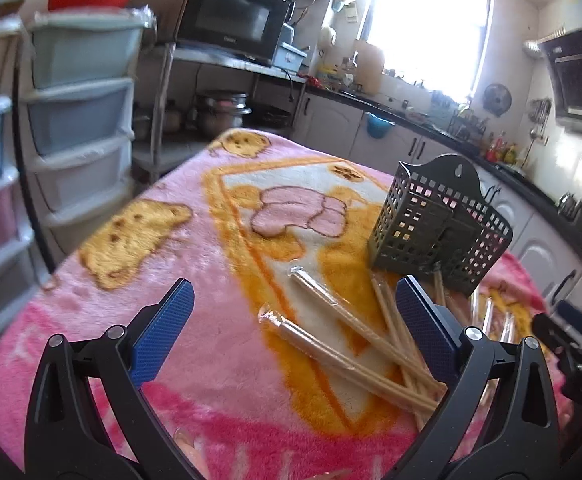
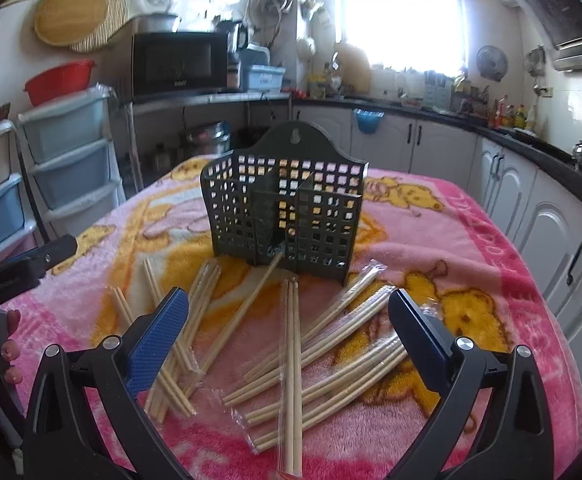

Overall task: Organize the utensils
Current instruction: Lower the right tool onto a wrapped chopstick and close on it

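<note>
Kitchen setting, table draped in a pink blanket (image 2: 471,240) with yellow cartoon bears; pink lettering runs along its border off to my right, too warped to read. Microwave (image 2: 179,62) on the far counter carries a small logo I can't make out. My right gripper (image 2: 289,304) hangs with both jaws spread wide, nothing between them; wrapped chopsticks (image 2: 291,352) lie scattered directly under and ahead of it. Dark perforated holder (image 2: 287,208) stands upright just beyond, one loose stick leaning at its base. My left gripper (image 1: 295,300) is likewise spread and empty, chopsticks below its right finger, holder ahead-right.
</note>
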